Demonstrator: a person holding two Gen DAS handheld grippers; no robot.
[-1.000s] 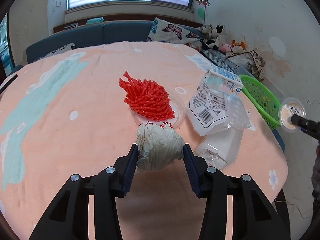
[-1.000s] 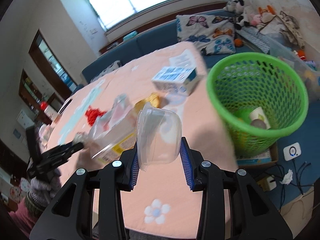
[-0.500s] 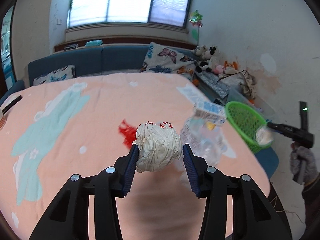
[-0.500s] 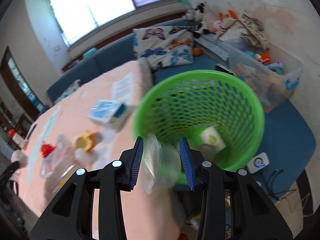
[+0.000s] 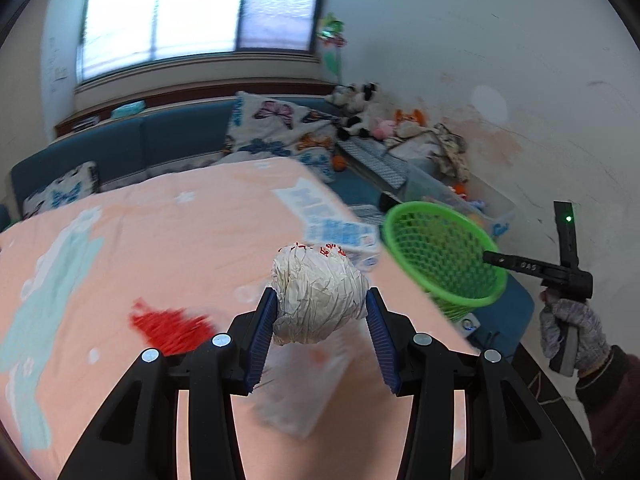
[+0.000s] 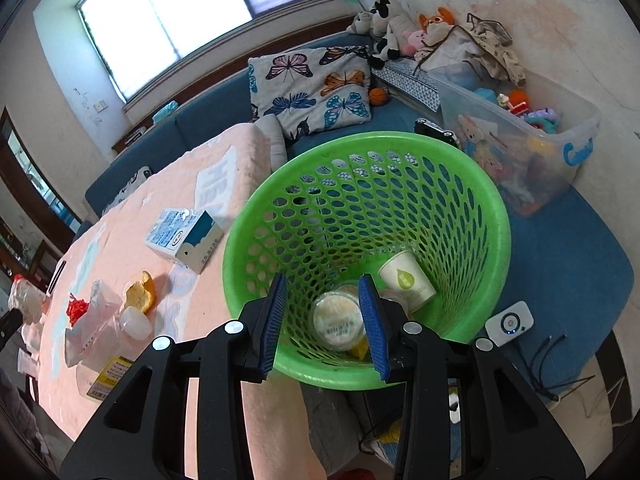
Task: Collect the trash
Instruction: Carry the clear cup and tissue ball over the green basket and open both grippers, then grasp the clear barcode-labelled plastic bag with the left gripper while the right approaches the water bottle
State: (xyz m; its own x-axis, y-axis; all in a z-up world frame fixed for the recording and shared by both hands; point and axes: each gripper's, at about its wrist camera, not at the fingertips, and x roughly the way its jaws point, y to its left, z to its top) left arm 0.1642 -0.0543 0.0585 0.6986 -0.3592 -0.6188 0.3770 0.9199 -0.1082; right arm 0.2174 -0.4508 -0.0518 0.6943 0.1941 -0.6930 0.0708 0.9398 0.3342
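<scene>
1. The left gripper (image 5: 319, 322) is pinching a crumpled paper ball (image 5: 318, 294) between its blue pads, squeezing it across its widest part, likely so the light wad cannot slip during carrying. The ball is sitting up off the peach tablecloth (image 5: 160, 240), in the air above the table's near edge.

2. The right gripper (image 6: 323, 320) is hanging over the mouth of the green basket (image 6: 496, 216) with its fingers spread and nothing between them. A round lidded container (image 6: 338, 322) is lying on the basket floor directly beneath the gap, just beside a paper cup (image 6: 406, 286) tipped on its side. Judging by this, the right side's drop looks done.

3. The basket is standing on the floor just off the table's corner, beside the blue sofa (image 6: 208, 120), probably so either hand can reach it without walking.

4. Other trash is waiting on the tablecloth: a milk carton (image 6: 184, 238), a piece of orange peel (image 6: 140, 292), a red net (image 6: 76, 308), and clear plastic wrappers (image 6: 96, 332) grouped near the far end.

5. In the left wrist view, the basket (image 5: 440, 256) is lying ahead and to the right of the paper ball, well apart from it. The next move likely calls for carrying the ball over the rim before releasing, since a light wad could bounce off the edge.
</scene>
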